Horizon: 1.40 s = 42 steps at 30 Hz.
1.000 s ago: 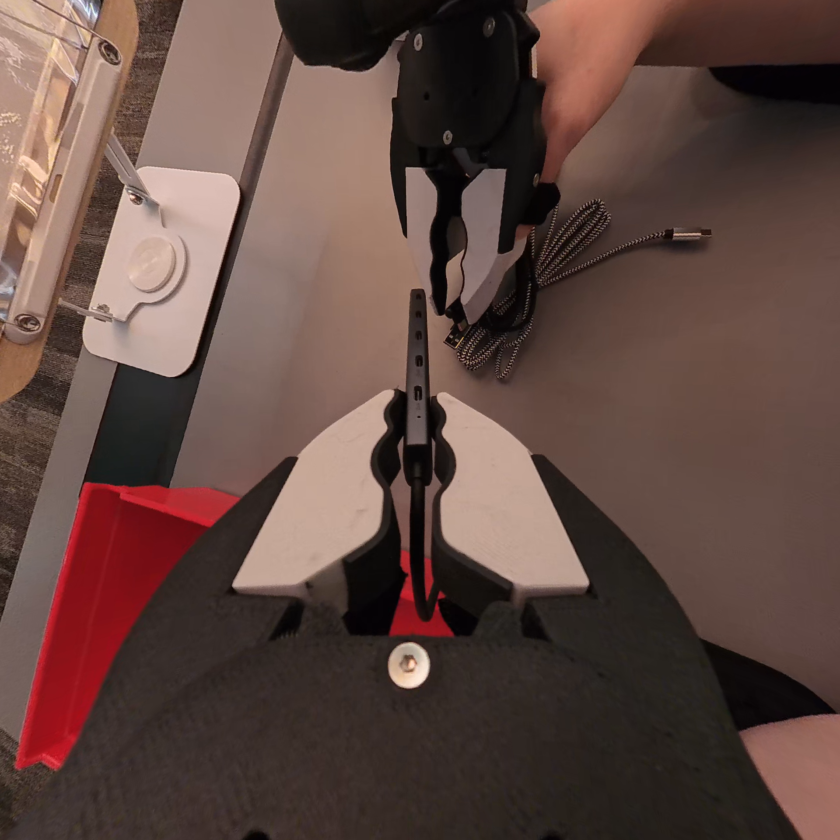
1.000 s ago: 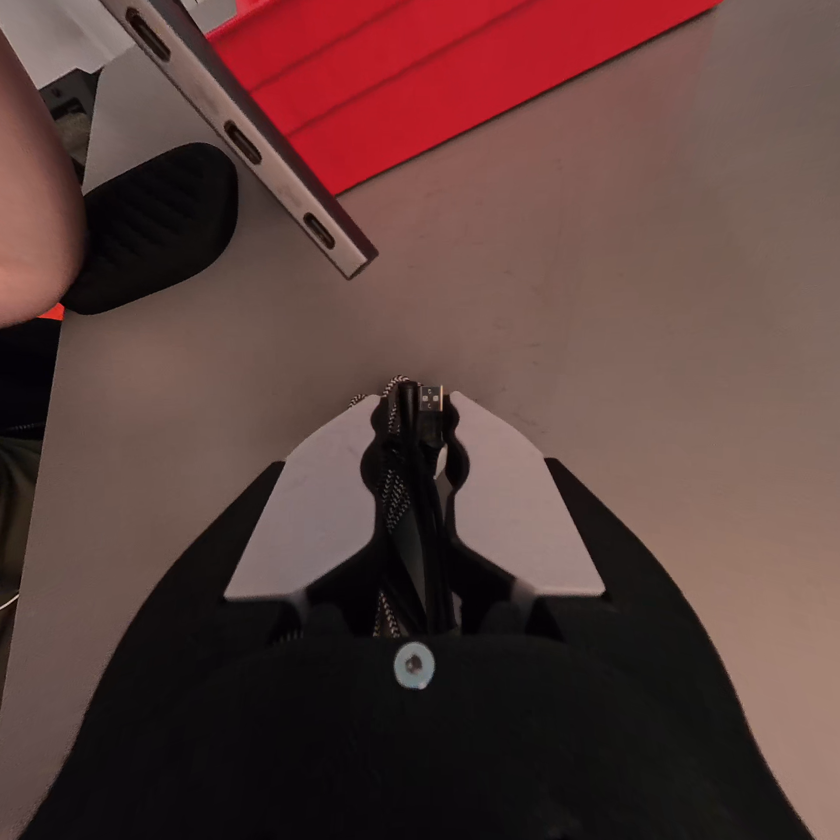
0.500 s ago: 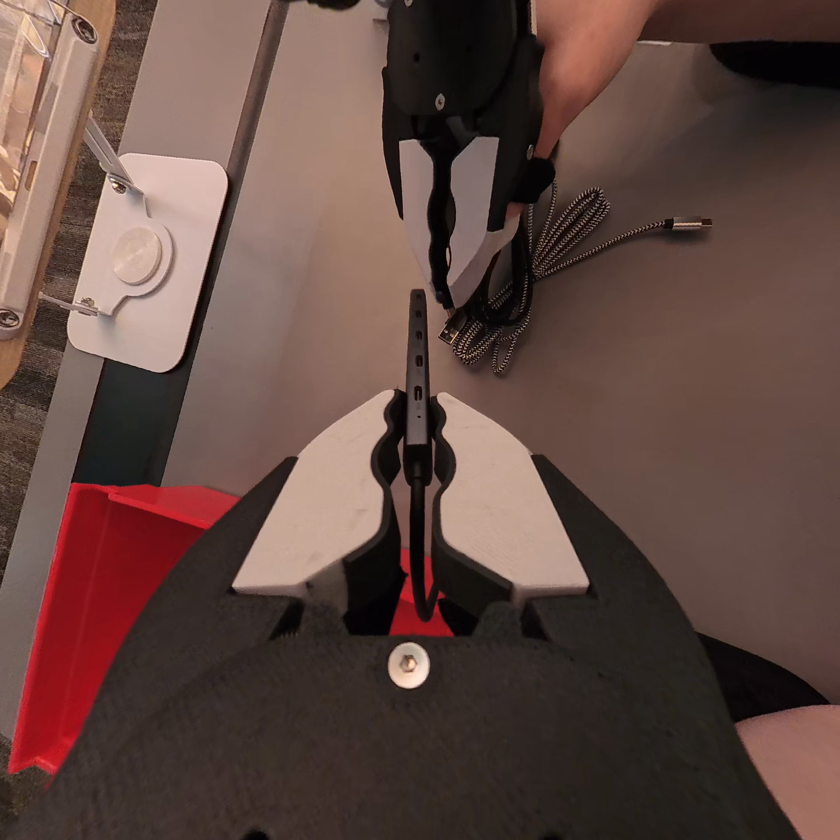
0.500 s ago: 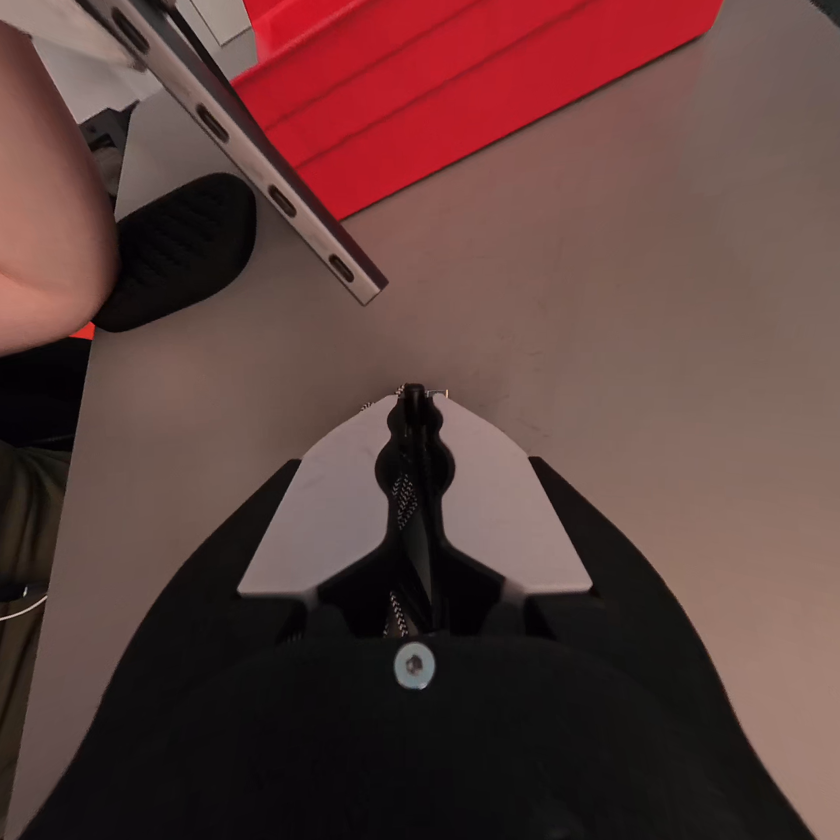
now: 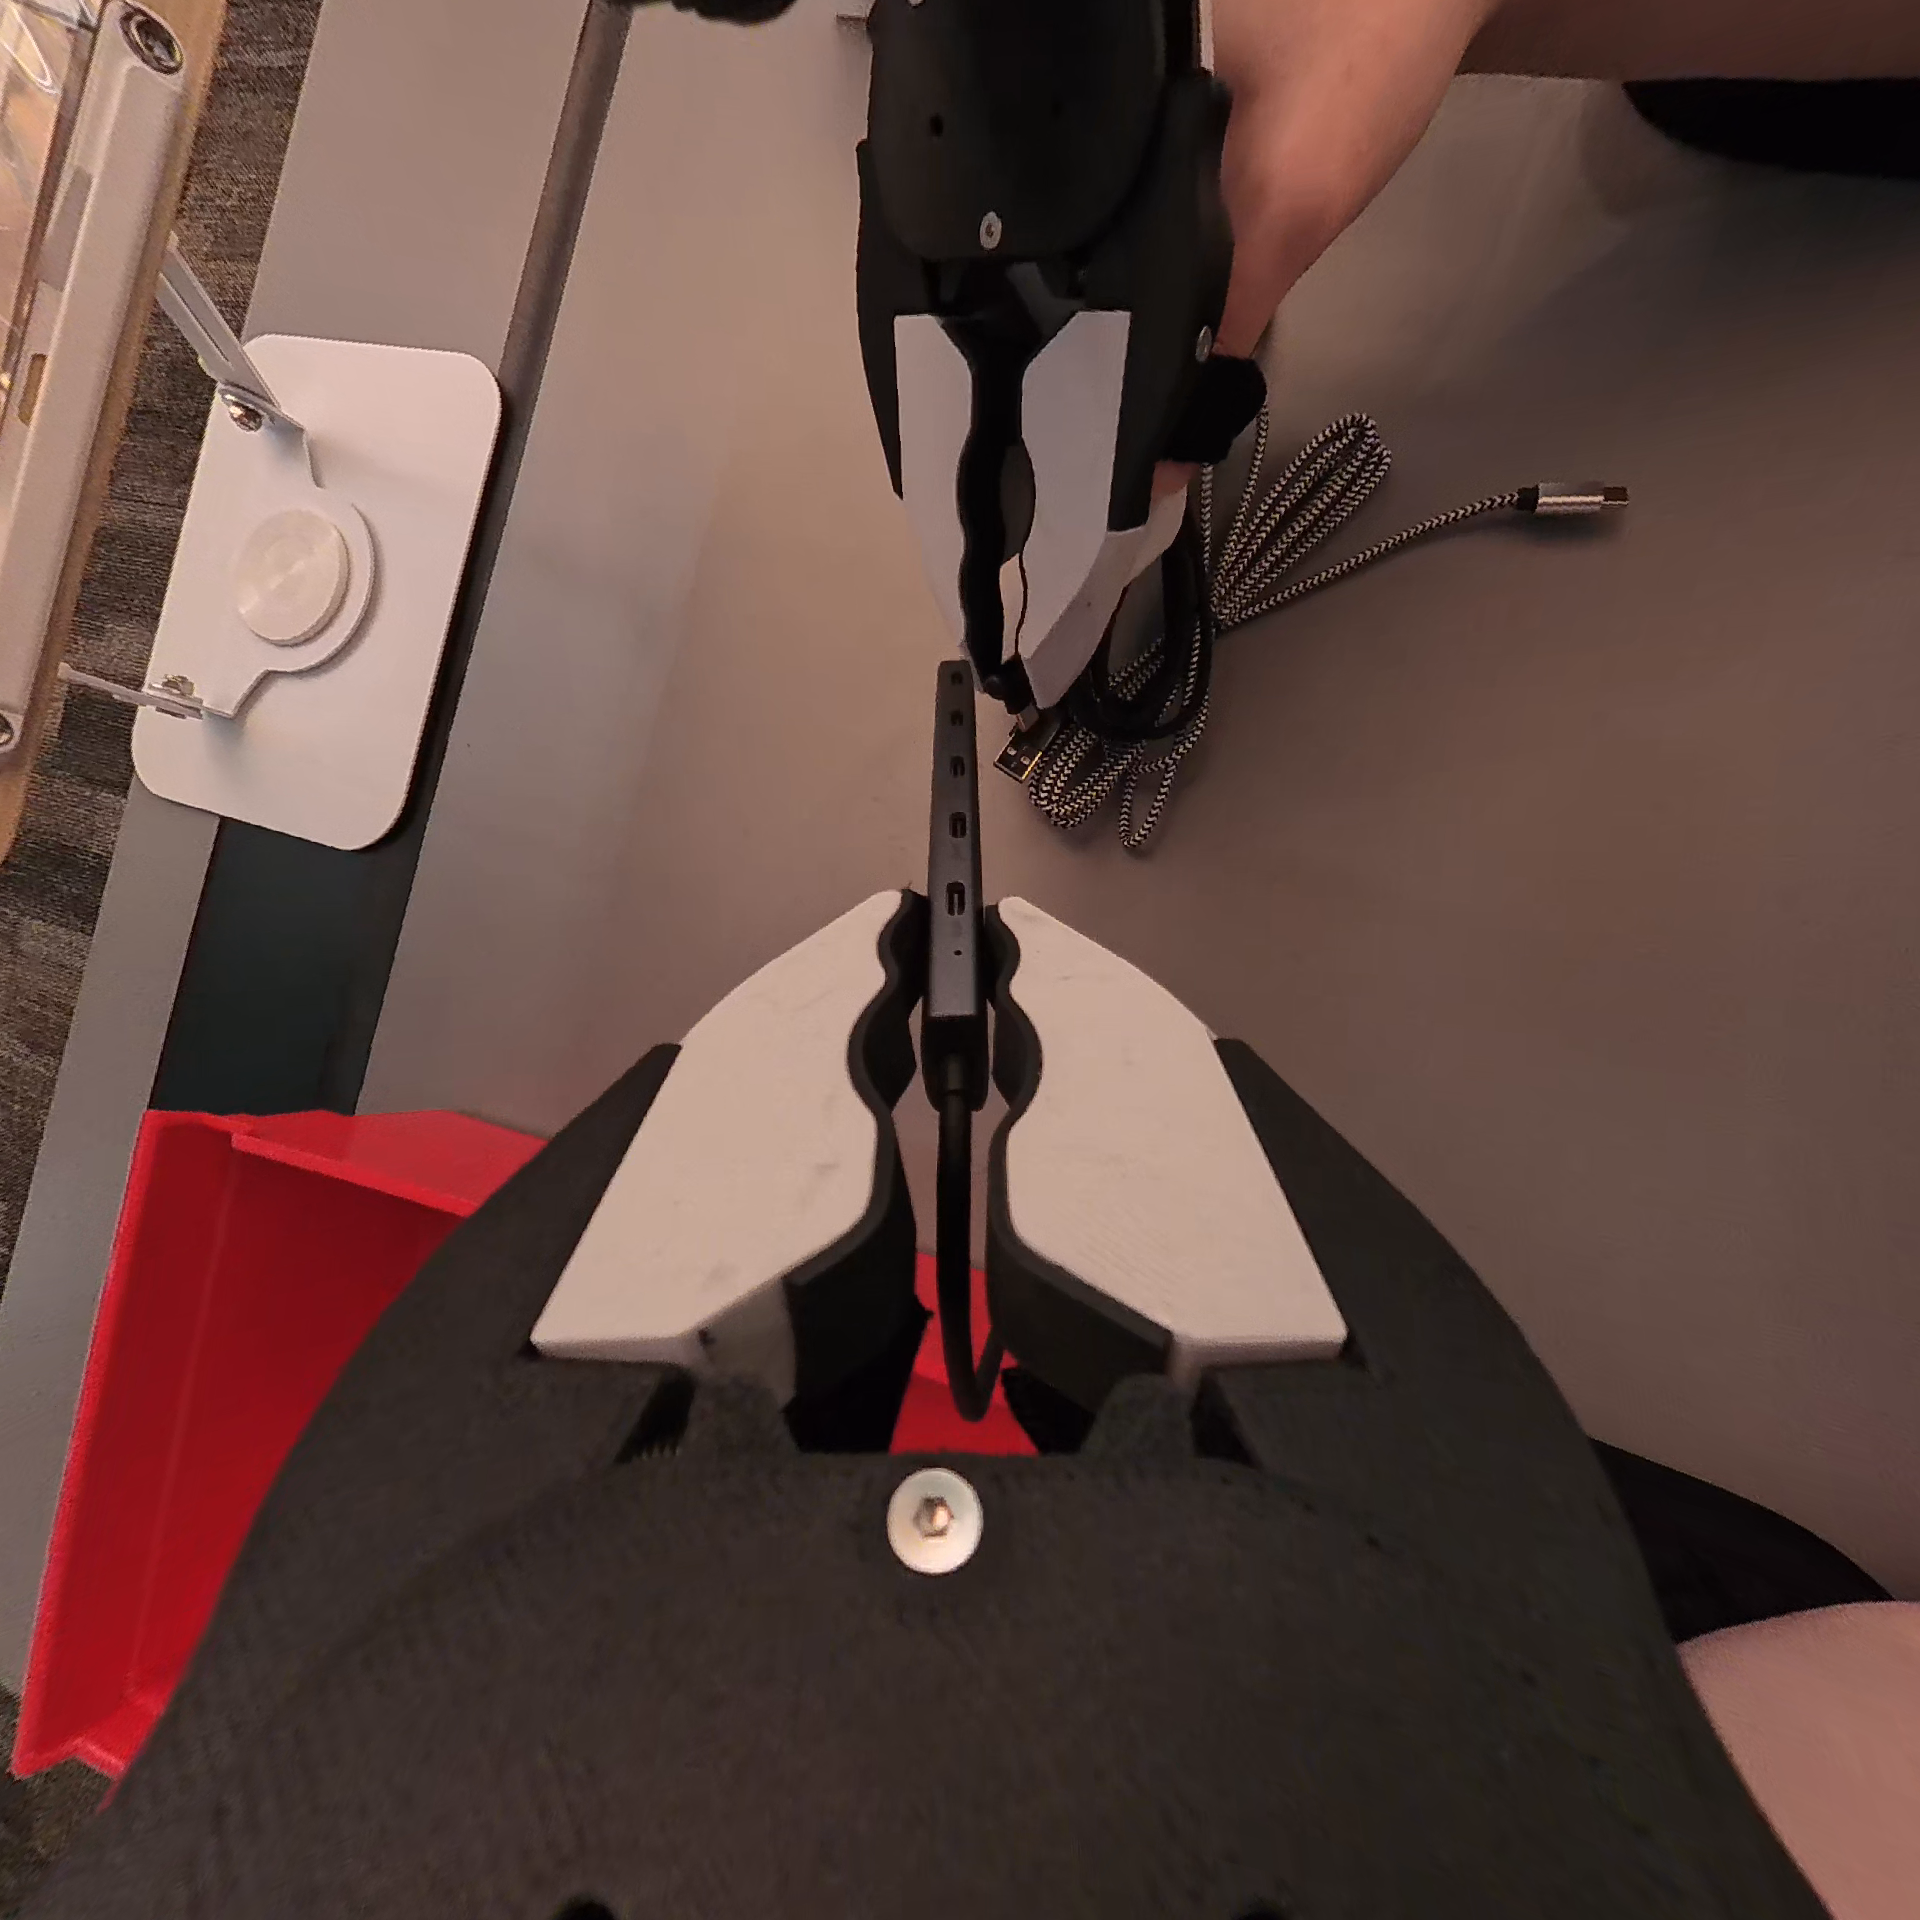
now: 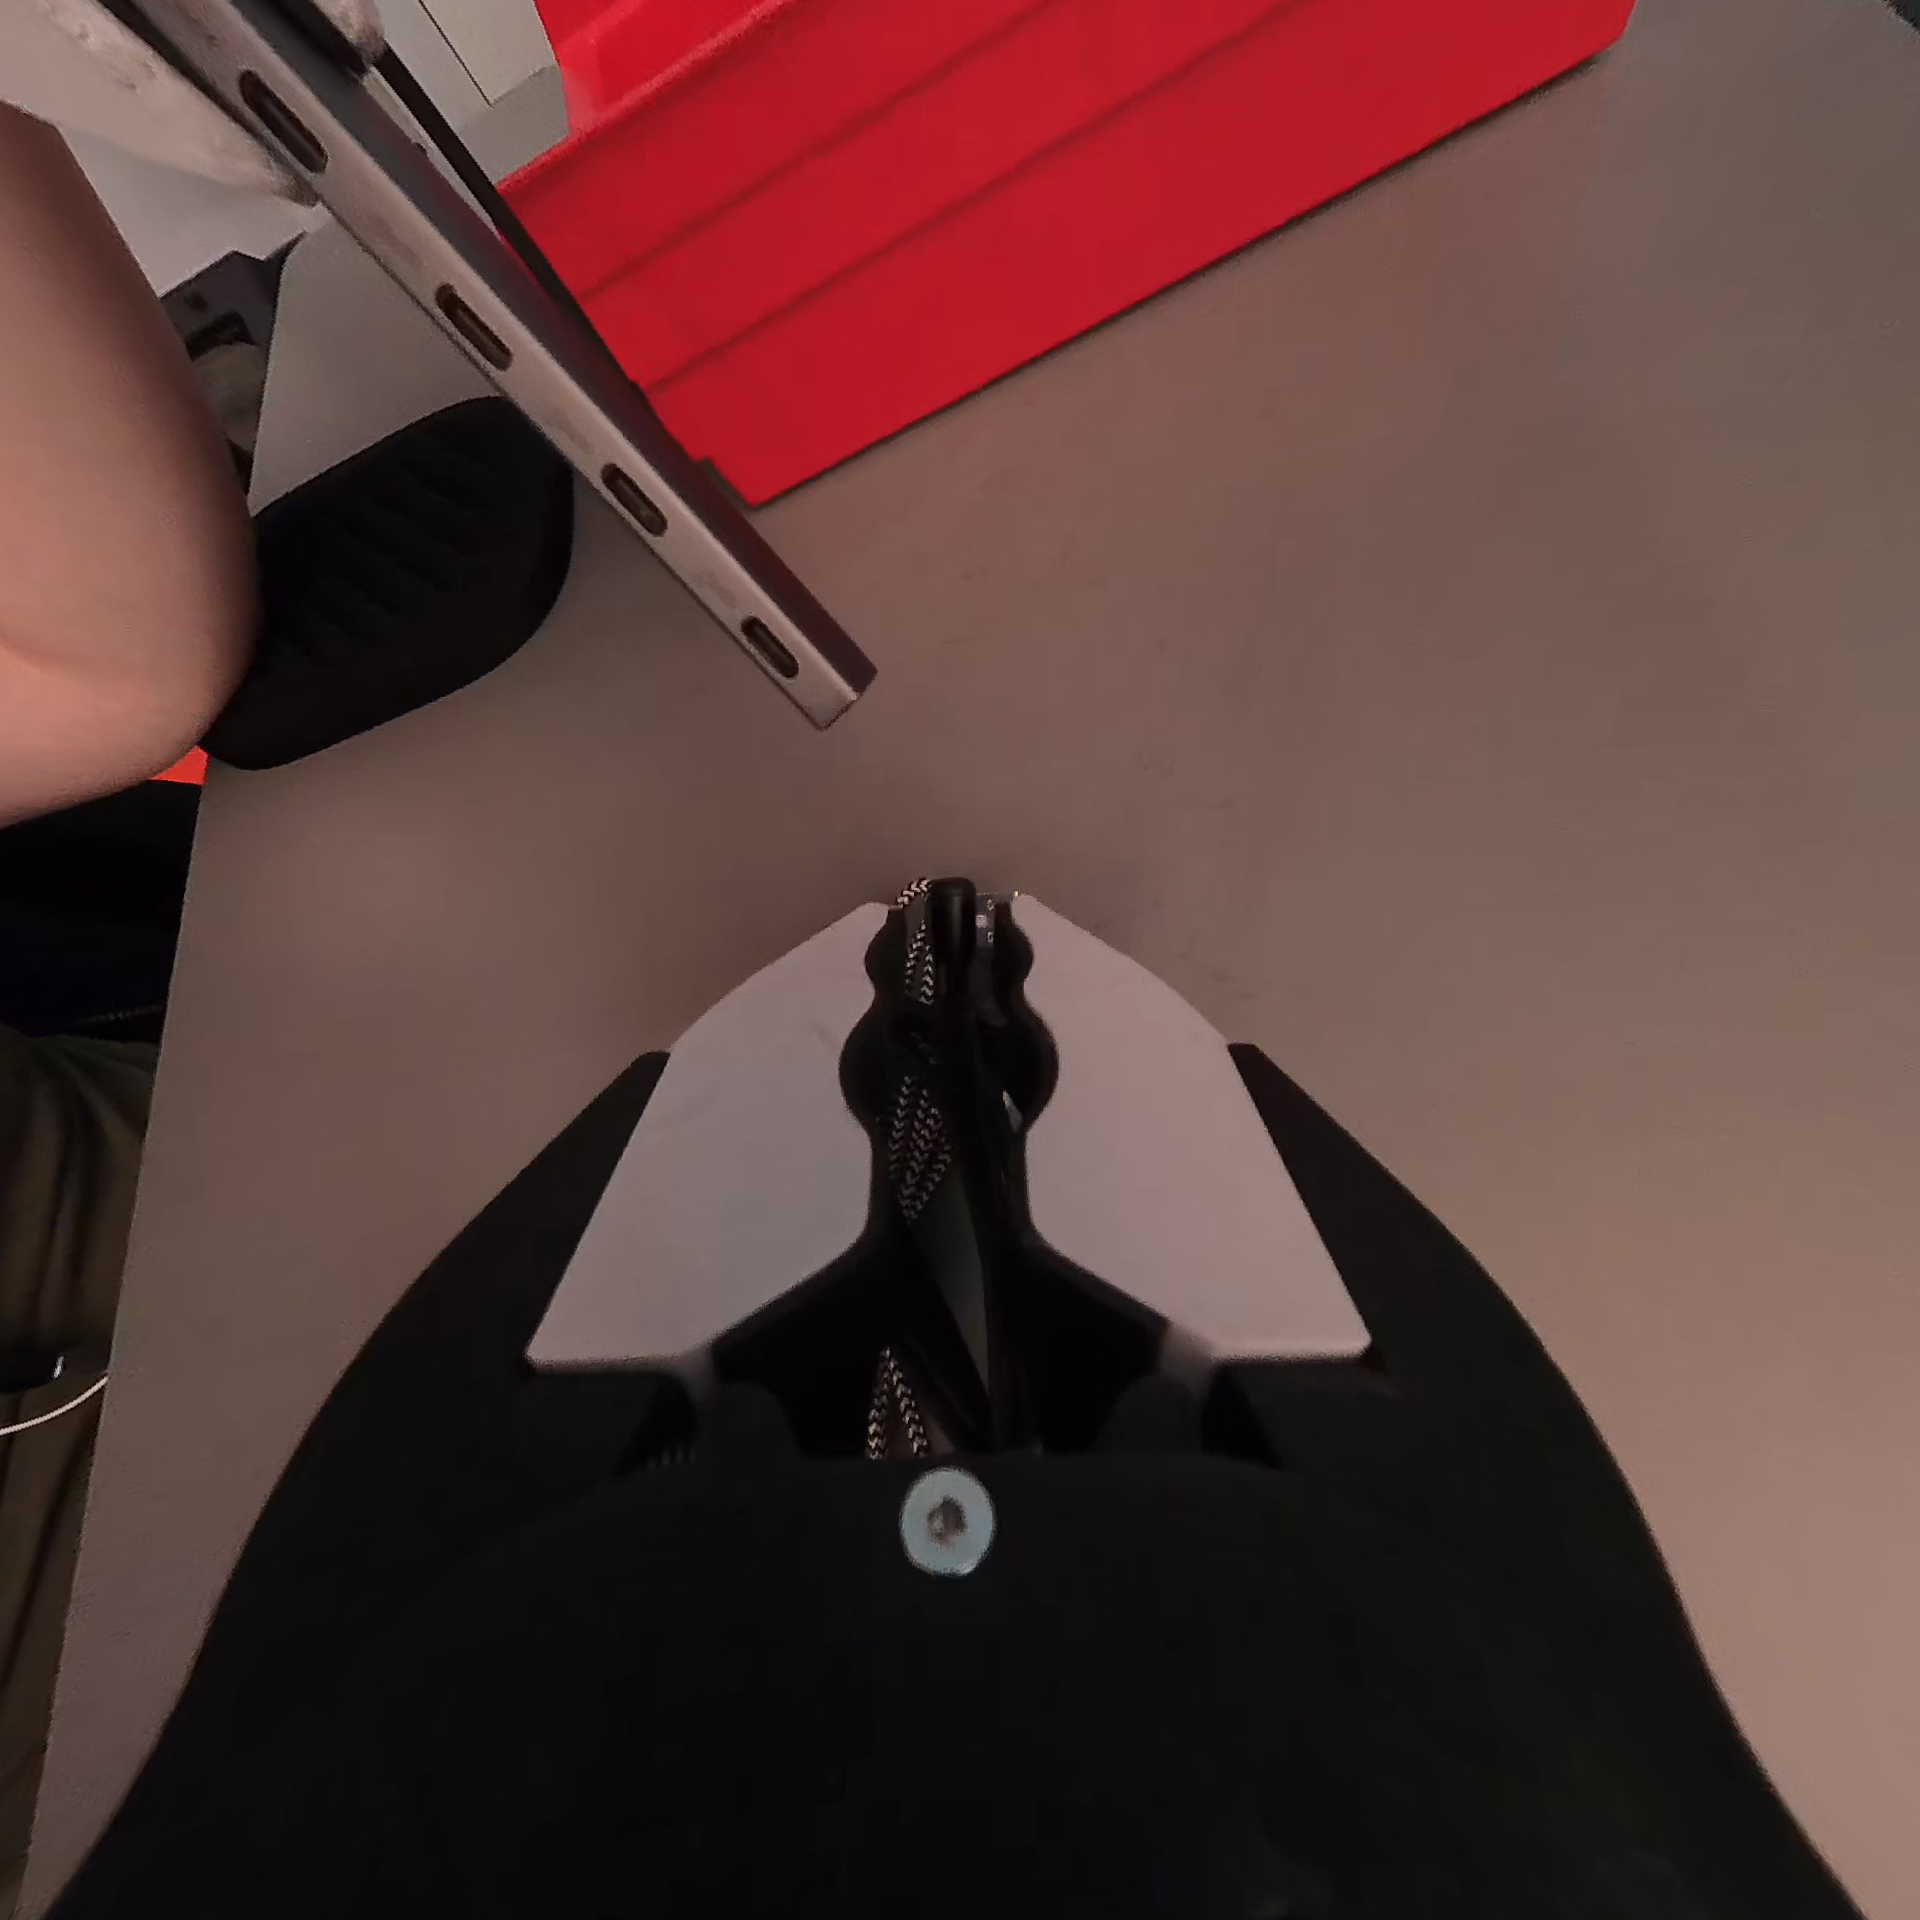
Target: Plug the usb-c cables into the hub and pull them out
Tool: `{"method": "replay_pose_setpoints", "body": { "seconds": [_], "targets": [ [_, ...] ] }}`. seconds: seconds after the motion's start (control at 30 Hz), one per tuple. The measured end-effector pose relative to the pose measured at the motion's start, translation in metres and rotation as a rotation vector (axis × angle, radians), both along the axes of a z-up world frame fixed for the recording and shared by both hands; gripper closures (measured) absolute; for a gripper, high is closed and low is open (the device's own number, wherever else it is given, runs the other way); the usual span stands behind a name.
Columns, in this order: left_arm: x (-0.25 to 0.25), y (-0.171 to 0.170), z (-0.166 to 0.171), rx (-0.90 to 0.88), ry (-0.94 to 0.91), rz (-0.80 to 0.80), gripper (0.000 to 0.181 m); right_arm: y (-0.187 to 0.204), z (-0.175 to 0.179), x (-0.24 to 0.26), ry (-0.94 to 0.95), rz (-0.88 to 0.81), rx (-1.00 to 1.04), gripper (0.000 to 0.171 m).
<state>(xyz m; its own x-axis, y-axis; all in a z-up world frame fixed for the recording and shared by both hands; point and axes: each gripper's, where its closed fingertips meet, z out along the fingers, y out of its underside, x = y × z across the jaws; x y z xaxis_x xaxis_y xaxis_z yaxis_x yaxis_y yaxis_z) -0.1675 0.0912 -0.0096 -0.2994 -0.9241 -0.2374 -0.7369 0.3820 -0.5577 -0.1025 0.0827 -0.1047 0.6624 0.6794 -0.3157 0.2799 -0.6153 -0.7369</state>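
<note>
Left gripper (image 5: 951, 914): closed on the rear end of the hub (image 5: 956, 821), held edge-up above the grey table (image 5: 1455, 935), port row facing the camera.
Hub tail: its short black lead (image 5: 961, 1247) loops back between the left fingers.
Right gripper (image 6: 951, 904): closed on the black cable plug (image 6: 951, 914); a strand of the braided cable (image 6: 914, 1143) is caught in the same gap.
Plug position: just beside the hub's far tip in the left wrist view, apart from it, in no port.
Cable bundle (image 5: 1174, 707): black and braided loops on the table beneath the right gripper; one silver-tipped connector (image 5: 1574, 501) lies well apart to the side.
Red bin (image 6: 1039, 229): behind the hub, untouched.
Step (judgement): approach for first insertion; all visible ports look empty.
Next move (judgement): turn the plug square to a port slot, line up its long axis, then push straight in while the left holds firm.
Risk (judgement): the trapped braided strand may skew the plug.
</note>
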Motion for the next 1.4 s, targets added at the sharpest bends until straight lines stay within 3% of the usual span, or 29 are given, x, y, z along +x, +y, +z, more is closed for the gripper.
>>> {"method": "replay_pose_setpoints", "body": {
  "seconds": [0.5, 0.87, 1.4],
  "targets": [
    [-0.006, -0.001, -0.012, -0.011, 0.068, -0.013, 0.172, -0.004, 0.006, 0.005, -0.068, 0.006, 0.028, 0.162],
    [-0.019, -0.013, -0.016, -0.111, 0.122, -0.057, 0.172, -0.021, 0.043, -0.017, -0.120, 0.129, 0.210, 0.162],
    [-0.018, -0.023, -0.007, -0.169, 0.090, -0.095, 0.172, -0.028, 0.043, -0.032, -0.179, 0.179, 0.238, 0.162]
  ]
}}
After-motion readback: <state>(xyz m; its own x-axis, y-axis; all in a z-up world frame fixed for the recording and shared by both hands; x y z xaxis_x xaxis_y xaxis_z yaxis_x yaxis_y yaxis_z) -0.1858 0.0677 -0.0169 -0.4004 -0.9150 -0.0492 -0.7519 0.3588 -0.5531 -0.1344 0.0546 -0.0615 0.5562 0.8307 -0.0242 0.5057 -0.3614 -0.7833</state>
